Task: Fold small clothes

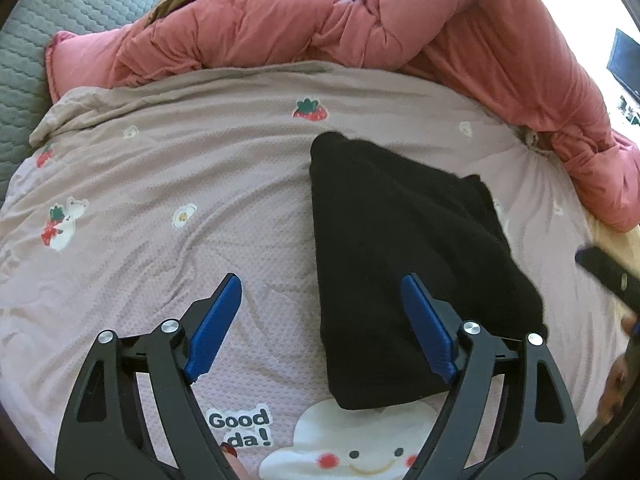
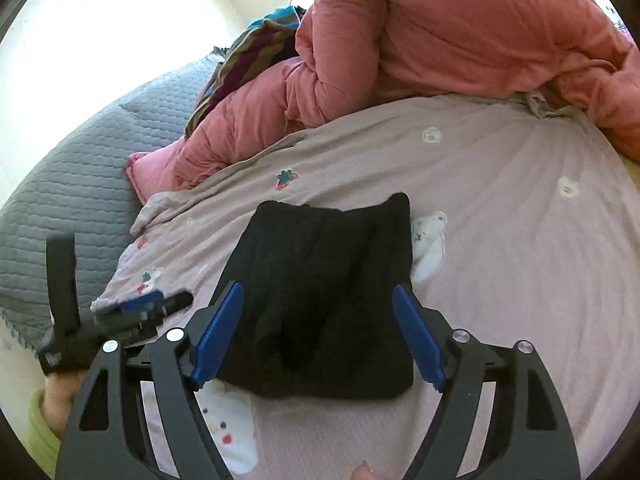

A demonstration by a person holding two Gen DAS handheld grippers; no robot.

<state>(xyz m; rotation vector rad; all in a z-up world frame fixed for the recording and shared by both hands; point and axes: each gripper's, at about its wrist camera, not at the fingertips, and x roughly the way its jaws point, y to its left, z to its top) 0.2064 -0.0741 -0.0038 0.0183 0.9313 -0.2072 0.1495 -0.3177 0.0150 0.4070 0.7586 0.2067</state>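
A folded black garment (image 1: 400, 264) is lying flat on the bed's pink printed sheet (image 1: 180, 168), below the bunched pink duvet (image 1: 360, 28); the left gripper (image 1: 322, 292) is hovering wide open and empty; the right gripper (image 2: 318, 300) is likewise gaping above the cloth, gripping nothing.

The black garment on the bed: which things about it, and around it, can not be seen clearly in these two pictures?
- Black garment: its kind and number of folded layers; the dark cloth shows almost no detail in either view.
- Its near right corner, left wrist view: hidden behind the left gripper finger.
- Printed words on the bedsheet: partly covered by the gripper frame.
- Right gripper in the left wrist view: cut off by the edge, blurred.
- Striped cloth: mostly under the pink duvet.
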